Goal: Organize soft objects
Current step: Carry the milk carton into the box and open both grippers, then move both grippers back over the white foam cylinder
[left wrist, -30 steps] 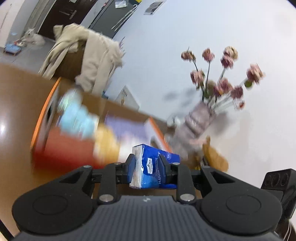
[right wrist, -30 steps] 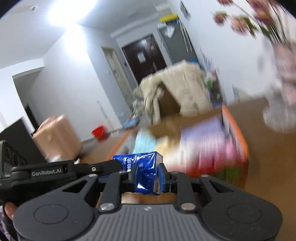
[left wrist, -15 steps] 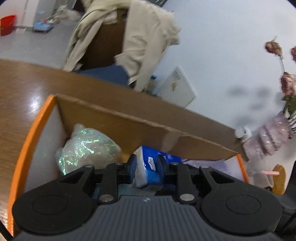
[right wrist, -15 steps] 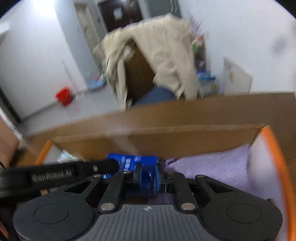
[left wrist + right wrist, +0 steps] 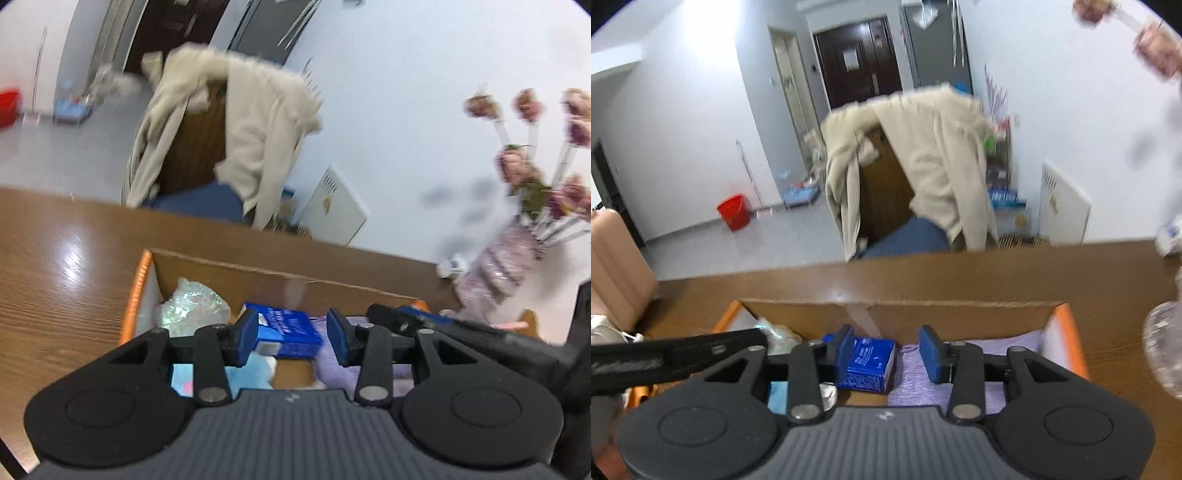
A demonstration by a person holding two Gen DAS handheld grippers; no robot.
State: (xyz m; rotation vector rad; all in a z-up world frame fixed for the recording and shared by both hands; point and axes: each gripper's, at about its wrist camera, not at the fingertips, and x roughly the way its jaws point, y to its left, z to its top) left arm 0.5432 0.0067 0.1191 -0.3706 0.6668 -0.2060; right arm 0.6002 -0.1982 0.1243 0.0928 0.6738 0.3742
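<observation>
A blue tissue pack point(image 5: 286, 328) lies inside the orange-edged cardboard box point(image 5: 140, 280), which also shows in the right wrist view point(image 5: 1071, 325). My left gripper point(image 5: 293, 338) is open just above the pack. My right gripper point(image 5: 888, 352) is open too, with the same pack point(image 5: 868, 363) close to its left finger. In the box there are also a shiny clear bag point(image 5: 192, 306), a purple cloth point(image 5: 997, 354) and a light blue soft item point(image 5: 255, 369). My right gripper's arm point(image 5: 461, 328) crosses the left wrist view.
The box stands on a brown wooden table point(image 5: 55, 277). A vase of pink flowers point(image 5: 517, 251) stands at the right on the table. A clear bottle point(image 5: 1163, 343) is at the right edge. A chair with a beige coat point(image 5: 923, 158) is behind the table.
Both grippers have opened and let go of the blue tissue pack, which now lies in the box. Both grippers have pulled back and up a little.
</observation>
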